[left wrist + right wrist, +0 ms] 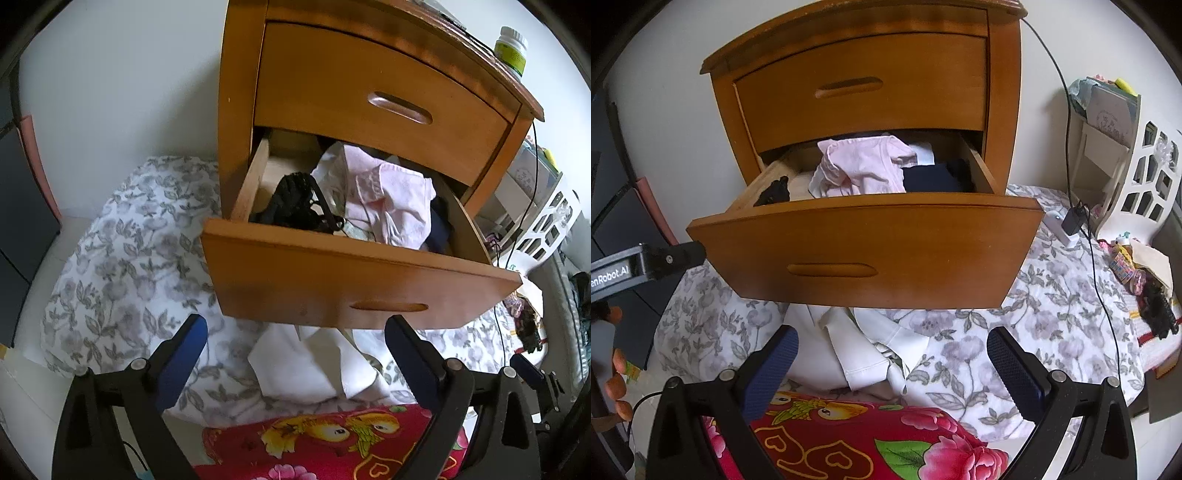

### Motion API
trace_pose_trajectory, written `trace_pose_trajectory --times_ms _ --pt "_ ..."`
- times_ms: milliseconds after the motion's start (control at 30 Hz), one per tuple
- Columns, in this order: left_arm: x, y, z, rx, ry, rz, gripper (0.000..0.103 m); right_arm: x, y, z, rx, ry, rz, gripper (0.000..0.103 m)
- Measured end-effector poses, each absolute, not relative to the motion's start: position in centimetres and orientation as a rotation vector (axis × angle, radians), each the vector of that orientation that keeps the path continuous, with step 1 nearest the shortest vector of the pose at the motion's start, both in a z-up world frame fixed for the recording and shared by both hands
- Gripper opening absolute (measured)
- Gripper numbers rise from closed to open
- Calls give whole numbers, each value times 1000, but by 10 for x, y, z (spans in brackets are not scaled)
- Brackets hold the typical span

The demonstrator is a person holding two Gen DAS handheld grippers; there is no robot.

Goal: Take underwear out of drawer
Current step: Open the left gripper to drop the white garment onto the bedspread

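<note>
Drawer (pixel 864 251): pulled out, lower of two. Pink underwear (pixel 864 168): heaped inside, not yet taken; black lace piece (pixel 295 206) beside it. My left gripper (pixel 295 354) and right gripper (pixel 892 363): both wide, empty, short of the drawer. Drawer's back and bottom layers: hidden.

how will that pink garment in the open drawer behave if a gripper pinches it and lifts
The pink garment lies crumpled in soft folds, so it will probably hang limp. It looks thin, so likely light. It overlaps a white cloth in the drawer, so that may drag along.
</note>
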State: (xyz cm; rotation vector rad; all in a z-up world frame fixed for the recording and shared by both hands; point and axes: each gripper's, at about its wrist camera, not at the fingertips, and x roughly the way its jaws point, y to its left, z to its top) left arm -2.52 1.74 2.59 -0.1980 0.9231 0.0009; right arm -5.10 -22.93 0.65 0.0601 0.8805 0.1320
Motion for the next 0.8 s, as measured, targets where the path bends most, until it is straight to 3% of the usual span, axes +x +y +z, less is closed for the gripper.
trace_pose_trajectory --times_ms 800 --pt "51 31 85 -93 882 -29 97 -29 -225 -17 39 955 138 103"
